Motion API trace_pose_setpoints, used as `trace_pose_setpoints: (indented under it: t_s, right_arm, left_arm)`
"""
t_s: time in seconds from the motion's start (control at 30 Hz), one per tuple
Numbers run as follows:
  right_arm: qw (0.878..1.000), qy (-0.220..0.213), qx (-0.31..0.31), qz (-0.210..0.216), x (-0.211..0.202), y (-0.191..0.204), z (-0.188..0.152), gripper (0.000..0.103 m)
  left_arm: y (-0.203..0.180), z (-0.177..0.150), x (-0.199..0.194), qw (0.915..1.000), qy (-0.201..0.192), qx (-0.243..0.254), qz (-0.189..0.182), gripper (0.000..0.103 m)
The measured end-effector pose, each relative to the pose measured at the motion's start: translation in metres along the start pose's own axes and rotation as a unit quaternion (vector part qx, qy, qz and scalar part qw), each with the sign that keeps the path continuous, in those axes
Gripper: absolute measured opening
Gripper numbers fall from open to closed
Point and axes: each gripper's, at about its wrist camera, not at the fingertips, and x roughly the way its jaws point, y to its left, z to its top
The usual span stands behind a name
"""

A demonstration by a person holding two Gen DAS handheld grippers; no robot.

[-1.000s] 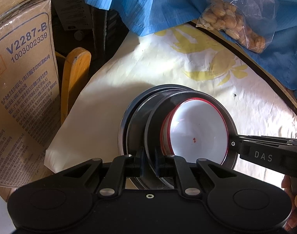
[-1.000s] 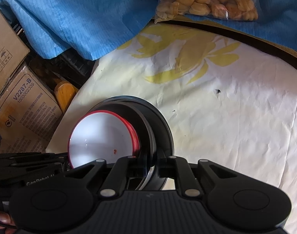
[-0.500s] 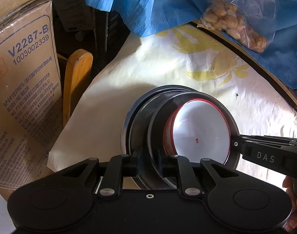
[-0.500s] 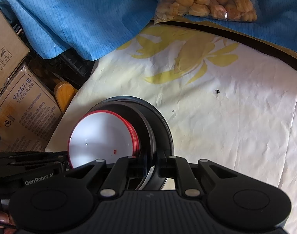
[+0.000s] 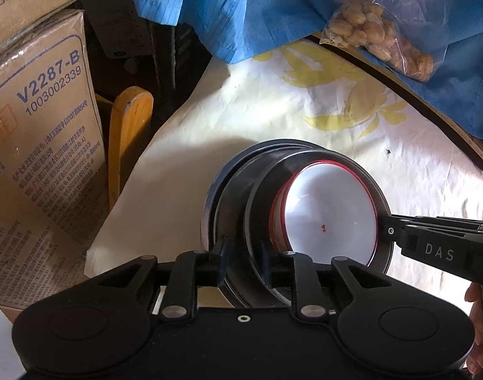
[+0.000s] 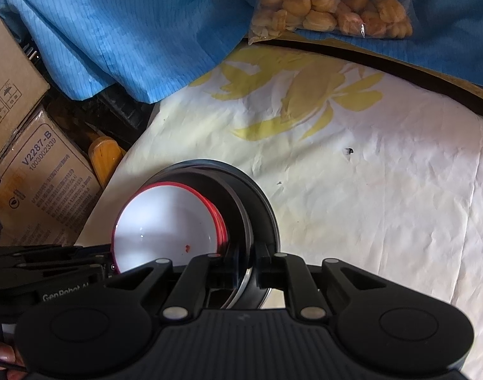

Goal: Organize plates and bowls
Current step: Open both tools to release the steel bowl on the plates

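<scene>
A stack of dark nested bowls (image 5: 228,190) stands on the pale tablecloth, with a white red-rimmed bowl (image 5: 330,215) set inside. My left gripper (image 5: 245,261) straddles the near rim of the dark stack. Its jaws are opening, with the rim between them and a gap at the left pad. My right gripper (image 6: 251,266) is shut on the opposite rim of the dark bowl (image 6: 260,209), and its tip (image 5: 390,231) comes in from the right in the left wrist view. The white bowl (image 6: 165,221) leans toward the left gripper (image 6: 108,262).
Cardboard boxes (image 5: 41,145) and a yellow wooden chair back (image 5: 127,133) stand beyond the table's left edge. A blue cloth (image 6: 121,31) and a bag of snacks (image 6: 330,9) lie at the back. The flower-print tablecloth (image 6: 384,205) stretches to the right.
The left gripper's fingers have spread apart around the dark bowl's rim. The right gripper and the bowls have stayed put.
</scene>
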Motion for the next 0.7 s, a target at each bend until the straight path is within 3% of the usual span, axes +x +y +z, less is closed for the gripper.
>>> trace_pose_setpoints:
  t_s: [0.13,0.27,0.7]
  right_arm:
    - [1.000,-0.004,0.004,0.001,-0.0015,-0.0011,-0.0015,0.014]
    - [1.000,-0.007,0.008,0.001,-0.0029,-0.0024,-0.0033,0.016]
    - [1.000,-0.019,0.013,-0.003,-0.0101,-0.0039,-0.0056,0.023]
  left_arm:
    - [0.0008,0.0007,-0.0021,1.0000,-0.001,-0.003,0.001,0.026]
    - [0.0015,0.0001,-0.0050,0.9996,-0.007,0.006,0.026,0.044]
    - [0.0090,-0.0014,-0.0104,0.9990,-0.018,-0.002,0.040,0.063]
